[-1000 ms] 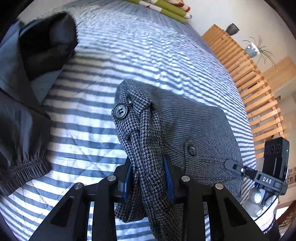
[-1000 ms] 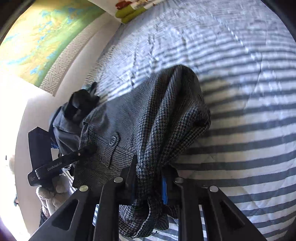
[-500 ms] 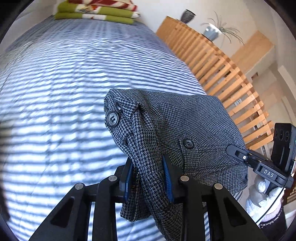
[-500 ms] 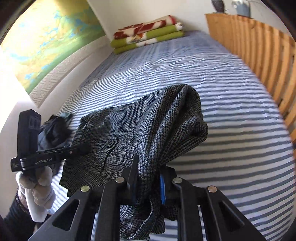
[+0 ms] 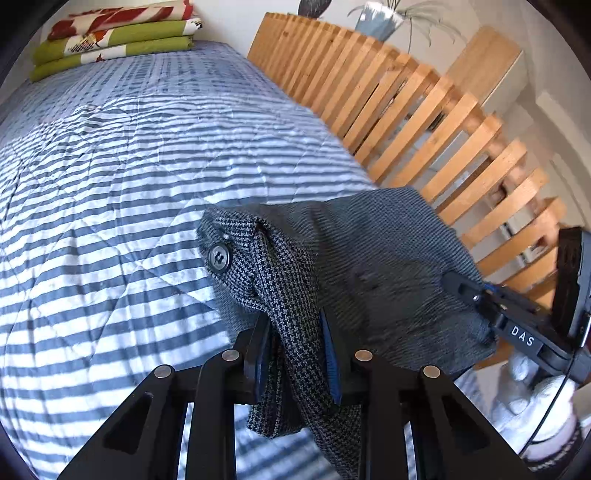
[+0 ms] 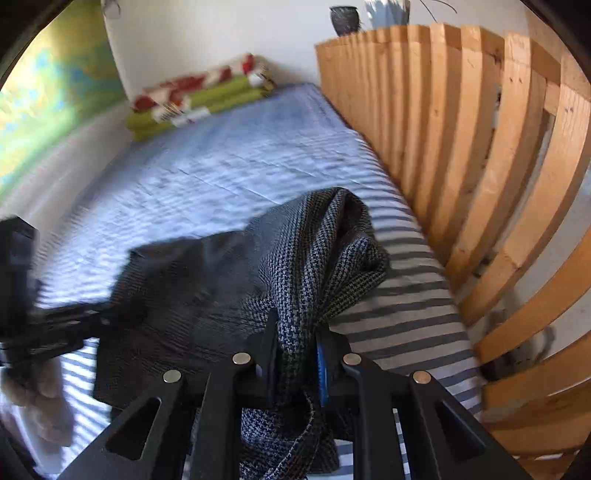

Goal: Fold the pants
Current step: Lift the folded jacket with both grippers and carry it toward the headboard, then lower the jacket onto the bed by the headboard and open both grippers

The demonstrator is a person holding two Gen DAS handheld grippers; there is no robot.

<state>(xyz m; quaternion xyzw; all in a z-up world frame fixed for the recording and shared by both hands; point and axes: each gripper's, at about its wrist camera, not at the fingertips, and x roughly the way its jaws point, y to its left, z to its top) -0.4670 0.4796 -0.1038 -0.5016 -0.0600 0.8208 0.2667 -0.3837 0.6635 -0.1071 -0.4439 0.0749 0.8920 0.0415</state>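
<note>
Grey houndstooth pants hang in the air above the striped bed, stretched by the waistband between both grippers. My left gripper is shut on the waistband end just below the dark button. At that view's right edge the right gripper shows, held by a gloved hand. In the right wrist view my right gripper is shut on the other bunched waistband end of the pants. The left gripper appears blurred at the left there. The legs hang below, out of sight.
A blue-and-white striped bedspread covers the bed below. Folded green and red blankets lie at its far end. A wooden slatted railing borders the bed's right side, close to the right gripper. A map hangs on the left wall.
Both grippers have lifted the pants and swung right along the bed toward the slatted railing. The dark clothes seen at the left have left the view. Both grips are unchanged.
</note>
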